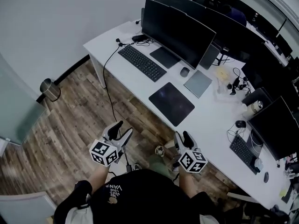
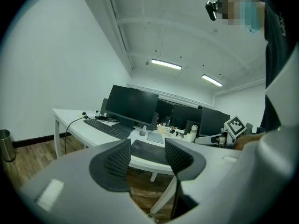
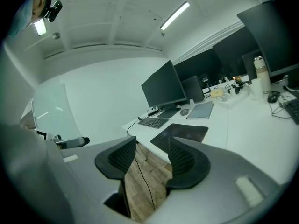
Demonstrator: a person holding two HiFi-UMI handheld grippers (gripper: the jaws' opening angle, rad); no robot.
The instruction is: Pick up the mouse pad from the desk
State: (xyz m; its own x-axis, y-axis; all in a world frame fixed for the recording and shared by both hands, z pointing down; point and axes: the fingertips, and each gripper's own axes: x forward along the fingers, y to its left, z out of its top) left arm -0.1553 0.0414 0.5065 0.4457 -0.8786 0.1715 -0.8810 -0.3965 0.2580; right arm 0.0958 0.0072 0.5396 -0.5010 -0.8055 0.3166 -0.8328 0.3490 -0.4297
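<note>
While the mouse pad [image 1: 171, 103] lies on the worktop [image 1: 210, 115], left hand-held gripper [image 1: 120, 129] and right hand-held gripper [image 1: 182, 138] hover off the worktop's edge, jaws apart, empty.

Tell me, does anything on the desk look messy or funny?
Nothing is spilled or broken. One small oddity: the mouse sits on the bare desk, not on the dark mouse pad lying near the front edge.
</note>
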